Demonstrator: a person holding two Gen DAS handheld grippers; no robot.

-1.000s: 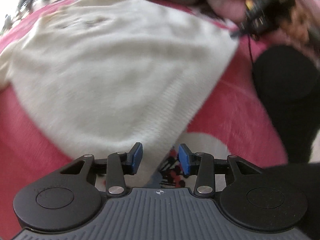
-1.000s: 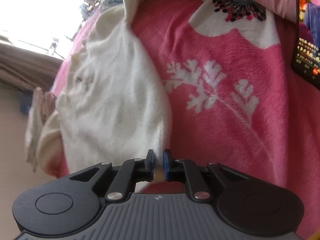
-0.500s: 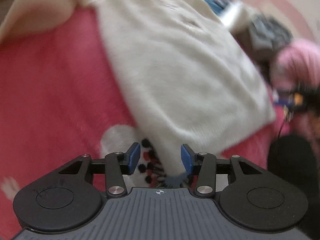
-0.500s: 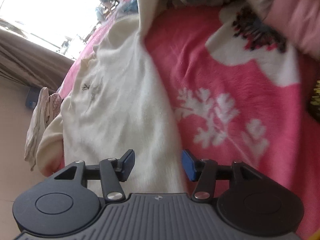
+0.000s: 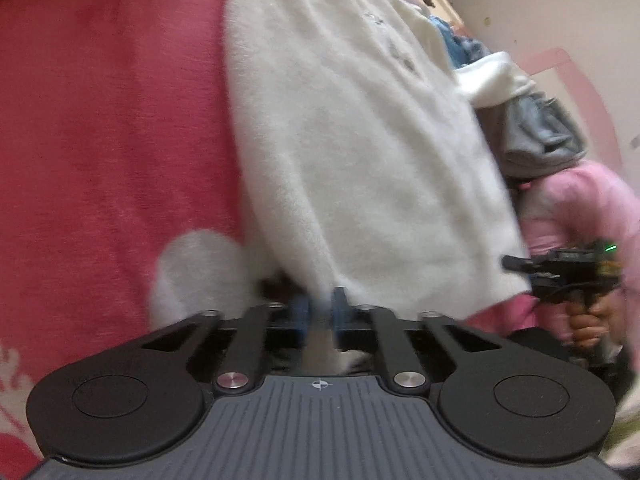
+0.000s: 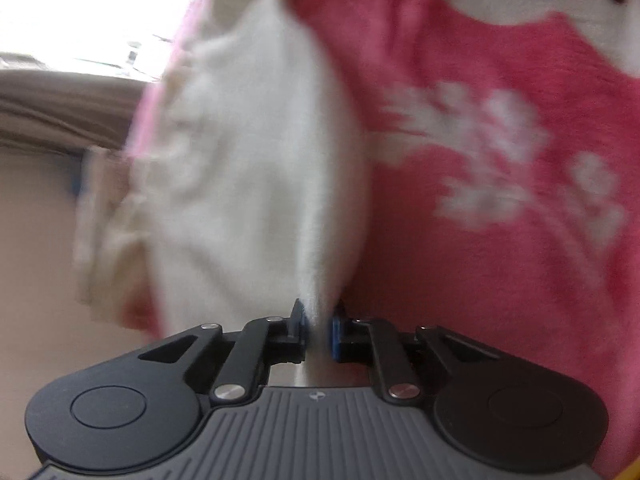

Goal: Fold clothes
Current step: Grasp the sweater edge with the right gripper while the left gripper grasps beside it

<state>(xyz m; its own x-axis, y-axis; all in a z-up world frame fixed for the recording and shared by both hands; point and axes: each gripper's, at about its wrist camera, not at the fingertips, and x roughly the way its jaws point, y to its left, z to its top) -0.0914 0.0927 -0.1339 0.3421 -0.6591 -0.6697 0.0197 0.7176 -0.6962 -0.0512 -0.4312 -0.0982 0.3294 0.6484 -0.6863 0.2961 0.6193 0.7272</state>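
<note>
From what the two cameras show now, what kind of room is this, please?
Probably a bedroom at home. A pink fleece blanket with white flowers covers the soft surface like a bed, a cream sweater lies on it, more clothes are heaped behind, and a pale wall stands at the back.

The sweater (image 5: 360,152) lies on the blanket (image 5: 112,120), clothes pile (image 5: 536,128) behind.

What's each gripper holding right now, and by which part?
Both pinch the cream sweater by its near edge: left gripper shut on it, right gripper closing on it.
</note>
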